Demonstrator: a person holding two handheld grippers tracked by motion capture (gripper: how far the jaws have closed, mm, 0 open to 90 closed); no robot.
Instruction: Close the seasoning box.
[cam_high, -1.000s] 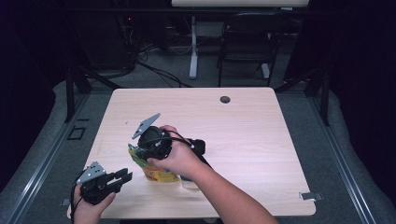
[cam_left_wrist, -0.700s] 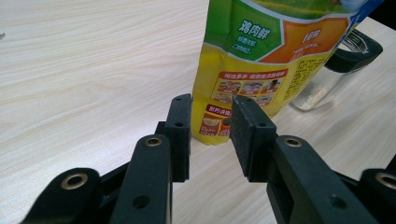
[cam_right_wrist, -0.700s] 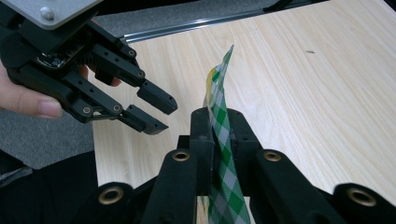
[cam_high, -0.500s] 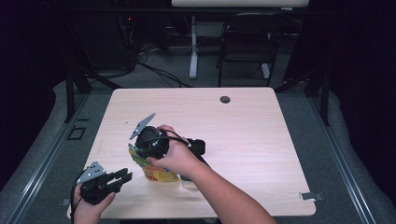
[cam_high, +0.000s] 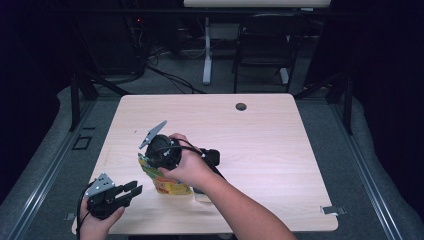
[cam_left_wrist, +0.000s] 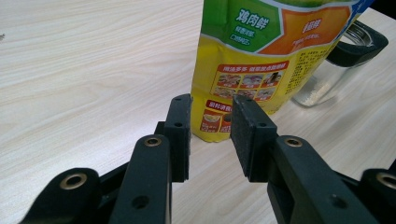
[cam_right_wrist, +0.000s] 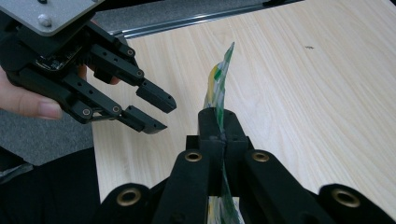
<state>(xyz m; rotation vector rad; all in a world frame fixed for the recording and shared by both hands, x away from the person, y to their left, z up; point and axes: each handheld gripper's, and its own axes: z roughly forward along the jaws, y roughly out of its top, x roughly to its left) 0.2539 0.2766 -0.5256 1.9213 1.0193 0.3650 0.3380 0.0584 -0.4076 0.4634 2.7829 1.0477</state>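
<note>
One light wooden table (cam_high: 280, 150) serves as the landmark. On it stands one yellow-and-green printed plastic pouch (cam_high: 167, 182), and just beside that pouch, toward the table's near edge, one clear glass jar with a black handle (cam_left_wrist: 343, 60). One small dark round hole (cam_high: 241, 106) sits near the table's far edge. Two black two-jaw grippers are over the table's near left part: the left gripper (cam_high: 131, 190) and the right gripper (cam_right_wrist: 218, 122). One dark chair (cam_high: 262, 50) stands beyond the table.

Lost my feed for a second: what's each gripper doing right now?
Left gripper: open, holding nothing, facing the yellow pouch.
Right gripper: just closed, shut on the pouch's top edge.
</note>
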